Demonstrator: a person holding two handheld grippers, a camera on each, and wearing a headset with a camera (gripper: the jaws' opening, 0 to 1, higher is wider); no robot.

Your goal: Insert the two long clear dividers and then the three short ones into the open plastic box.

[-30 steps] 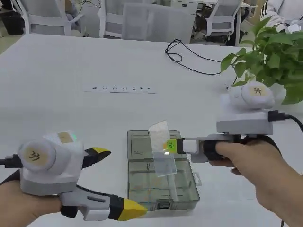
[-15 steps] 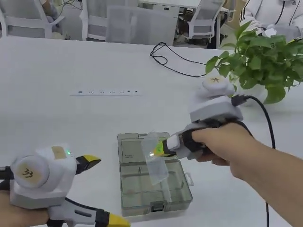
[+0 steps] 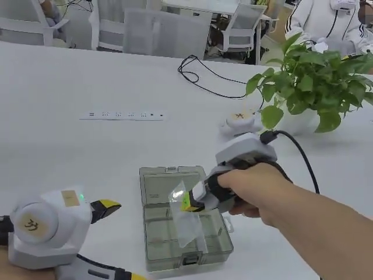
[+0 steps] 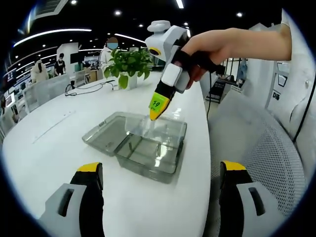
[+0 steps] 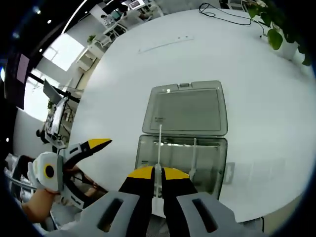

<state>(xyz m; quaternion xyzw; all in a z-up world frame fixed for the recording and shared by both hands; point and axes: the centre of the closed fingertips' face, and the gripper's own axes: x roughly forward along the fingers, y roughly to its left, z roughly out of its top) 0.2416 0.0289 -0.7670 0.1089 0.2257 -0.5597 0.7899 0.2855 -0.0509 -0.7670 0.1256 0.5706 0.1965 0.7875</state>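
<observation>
The open clear plastic box (image 3: 152, 233) lies in front of me, its lid (image 3: 160, 182) folded away on the far side. My right gripper (image 3: 185, 202) is shut on a clear divider (image 3: 187, 226), held on edge and reaching down into the tray. The right gripper view shows that divider (image 5: 159, 143) edge-on between the closed jaws of the right gripper (image 5: 157, 174), over the tray's left part (image 5: 145, 153). Another divider (image 5: 194, 157) stands in the tray to its right. My left gripper (image 3: 119, 242) is open at the box's left and holds nothing; its view shows the box (image 4: 170, 158).
A white power strip (image 3: 122, 115) lies flat farther back on the table. A black cable (image 3: 204, 73) loops toward a potted plant (image 3: 309, 81) at the right rear. Chairs stand beyond the far edge. The table edge (image 4: 207, 148) runs close beside the box.
My right gripper has carried the divider left and down, from above the lid to the tray. The left gripper has stayed open beside the box. The head camera has shifted.
</observation>
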